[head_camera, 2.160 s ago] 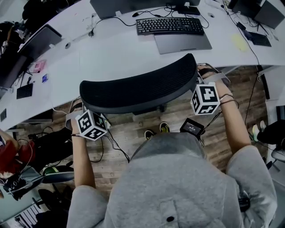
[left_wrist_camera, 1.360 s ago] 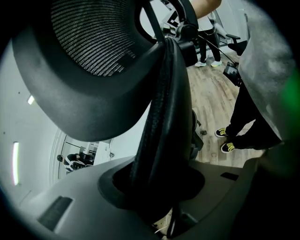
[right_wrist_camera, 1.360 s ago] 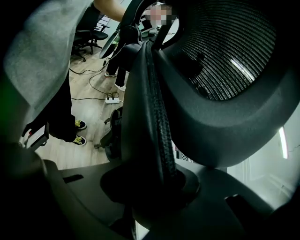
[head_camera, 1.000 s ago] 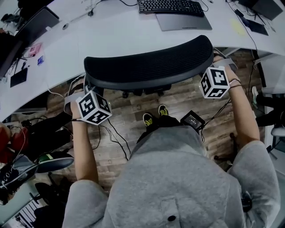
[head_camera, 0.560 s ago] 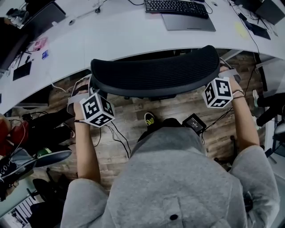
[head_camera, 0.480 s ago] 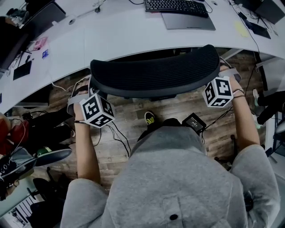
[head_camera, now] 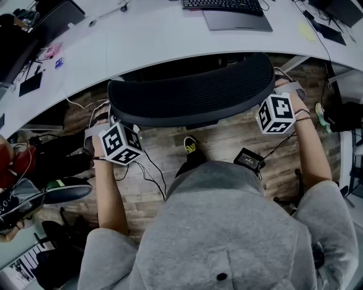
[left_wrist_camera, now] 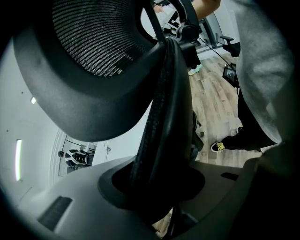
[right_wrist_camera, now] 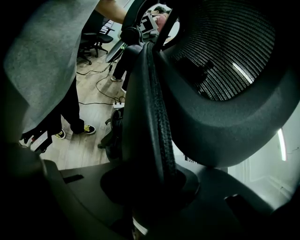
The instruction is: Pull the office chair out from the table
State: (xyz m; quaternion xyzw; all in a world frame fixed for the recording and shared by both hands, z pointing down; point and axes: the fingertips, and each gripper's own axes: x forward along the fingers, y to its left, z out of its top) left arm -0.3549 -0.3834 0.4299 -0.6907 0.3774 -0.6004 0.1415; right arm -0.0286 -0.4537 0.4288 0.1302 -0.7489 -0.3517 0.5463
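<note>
The office chair's black mesh backrest (head_camera: 193, 90) stands just off the curved white table (head_camera: 159, 39), with a dark gap between them. My left gripper (head_camera: 111, 113) is shut on the backrest's left edge (left_wrist_camera: 161, 122), and the rim runs straight between its jaws. At the other end, my right gripper (head_camera: 278, 86) is shut on the right edge (right_wrist_camera: 150, 117) in the same way. Both fingertips are hidden behind the rim in the head view. The chair's seat and base are hidden under the backrest.
A keyboard (head_camera: 221, 4) and a grey laptop (head_camera: 238, 20) lie on the table behind the chair. Cables (head_camera: 142, 170) trail over the wood floor. My shoe (head_camera: 190, 146) stands just behind the chair, and a small black device (head_camera: 249, 160) hangs at my right.
The backrest and both grippers have come toward me, away from the table. The backrest overlapped the table's edge before; now a dark gap shows between them.
</note>
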